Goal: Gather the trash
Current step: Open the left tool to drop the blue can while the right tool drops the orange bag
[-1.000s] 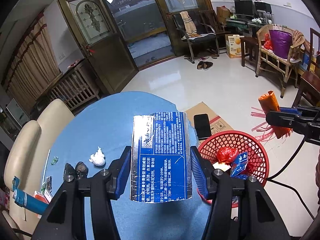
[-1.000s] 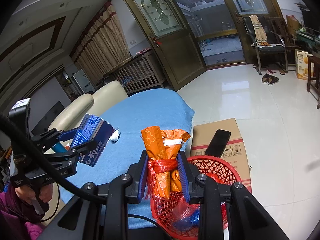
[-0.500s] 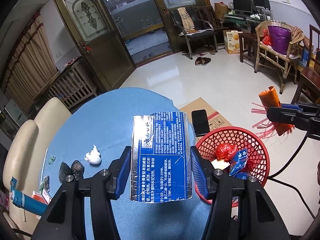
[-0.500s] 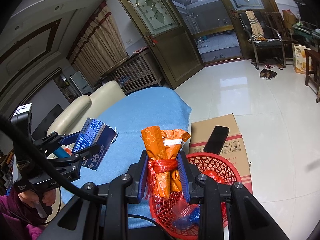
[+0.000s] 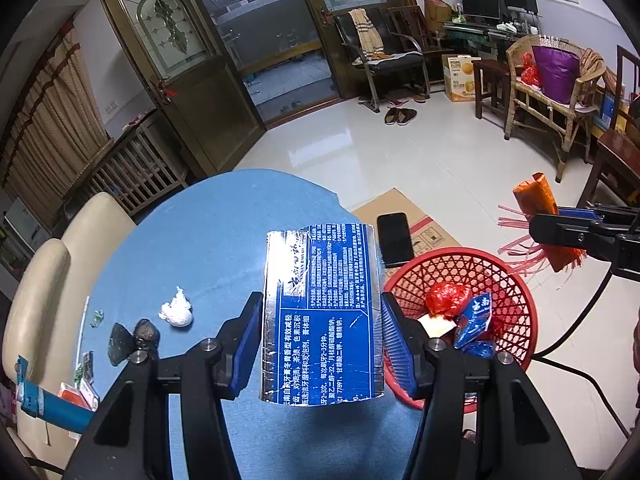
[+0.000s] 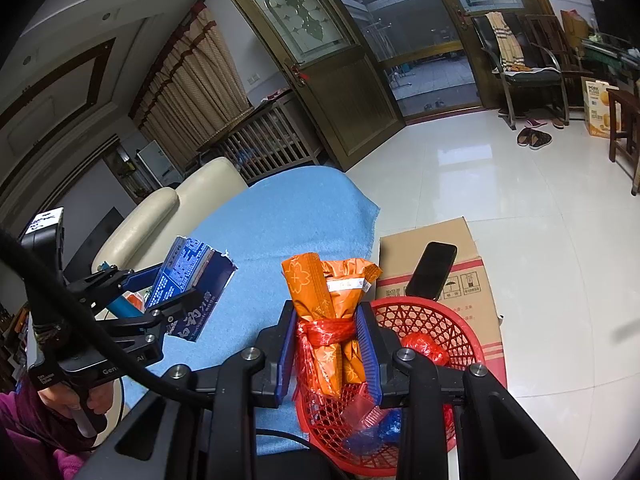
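Observation:
My left gripper (image 5: 320, 344) is shut on a flattened blue and silver box (image 5: 320, 312) and holds it above the blue table (image 5: 208, 240), beside the red basket (image 5: 516, 292). It also shows in the right wrist view (image 6: 188, 288). My right gripper (image 6: 327, 350) is shut on an orange wrapper bundle (image 6: 326, 304) tied with red string, over the red basket (image 6: 432, 316). The bundle also shows in the left wrist view (image 5: 538, 200). The basket holds red and blue wrappers (image 5: 472, 312).
A white crumpled tissue (image 5: 176, 312), dark scraps (image 5: 132, 336) and small bits lie on the table's left side. A black phone (image 5: 395, 238) lies on a cardboard box (image 5: 424, 220) behind the basket. A cream sofa (image 5: 48, 264) stands left.
Both grippers have risen slightly with their loads held. The left gripper and its box have shifted a little toward the basket.

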Demonstrator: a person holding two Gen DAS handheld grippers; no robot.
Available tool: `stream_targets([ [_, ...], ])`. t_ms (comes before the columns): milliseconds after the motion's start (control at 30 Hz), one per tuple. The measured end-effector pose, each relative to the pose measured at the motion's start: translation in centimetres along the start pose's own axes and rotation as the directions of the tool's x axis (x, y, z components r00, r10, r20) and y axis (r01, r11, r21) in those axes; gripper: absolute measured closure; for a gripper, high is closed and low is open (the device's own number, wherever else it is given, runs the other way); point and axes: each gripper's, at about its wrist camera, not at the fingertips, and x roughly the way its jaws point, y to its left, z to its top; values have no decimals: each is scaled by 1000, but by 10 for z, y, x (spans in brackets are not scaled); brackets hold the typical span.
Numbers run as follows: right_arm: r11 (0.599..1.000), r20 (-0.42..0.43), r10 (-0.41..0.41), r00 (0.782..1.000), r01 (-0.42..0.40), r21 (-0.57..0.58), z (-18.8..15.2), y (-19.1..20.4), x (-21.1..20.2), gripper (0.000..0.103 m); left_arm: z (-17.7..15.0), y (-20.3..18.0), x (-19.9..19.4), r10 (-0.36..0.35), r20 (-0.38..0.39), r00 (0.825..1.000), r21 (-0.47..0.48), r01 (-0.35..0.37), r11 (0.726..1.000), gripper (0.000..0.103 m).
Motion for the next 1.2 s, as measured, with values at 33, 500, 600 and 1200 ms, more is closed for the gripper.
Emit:
stream_targets([
  [33,1000,1,-1,1000,1,1,0,-1,0,71,-1,1,0,-11,0,1000,-1,11,1000,44],
  [500,999,-23,7,1000,-5,52,-3,-14,7,70,-2,-11,11,-183,8,983,-16,183,983,41],
  [600,997,-35,25,999,-23,72,-4,-18,10,52,-4,-11,15,-205,-6,979,-28,204,978,40],
  [1200,997,29,8,1000,-10,72,-3,-17,7,30,-42,24,25,-152,-40,988,-98,148,984,36],
])
